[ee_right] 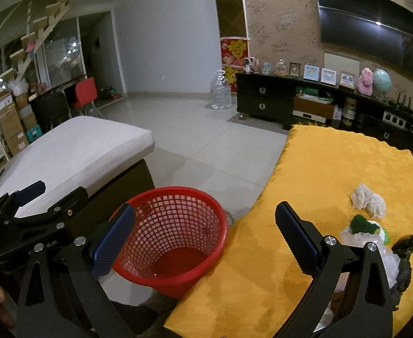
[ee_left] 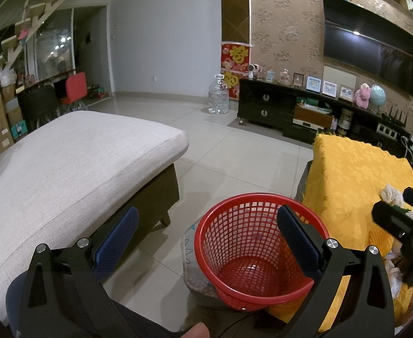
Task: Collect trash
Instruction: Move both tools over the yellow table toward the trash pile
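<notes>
Gaping left gripper (ee_left: 206, 239) over red basket (ee_left: 258, 253) (empty), tissue (ee_right: 368, 200) on yellow cloth (ee_right: 319, 169)

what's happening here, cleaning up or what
Someone is tidying up with a pair of tongs in each hand. Both the left tongs and right tongs are open and empty. The red basket sits empty on the floor beside the yellow-covered table, where a crumpled tissue and wrappers still lie unpicked.

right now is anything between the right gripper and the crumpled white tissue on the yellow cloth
Nothing visible blocks it. The right gripper is open over bare yellow cloth, and the crumpled white tissue lies ahead to its right. The green-and-clear wrapper pile sits nearer, beside that path.
</notes>
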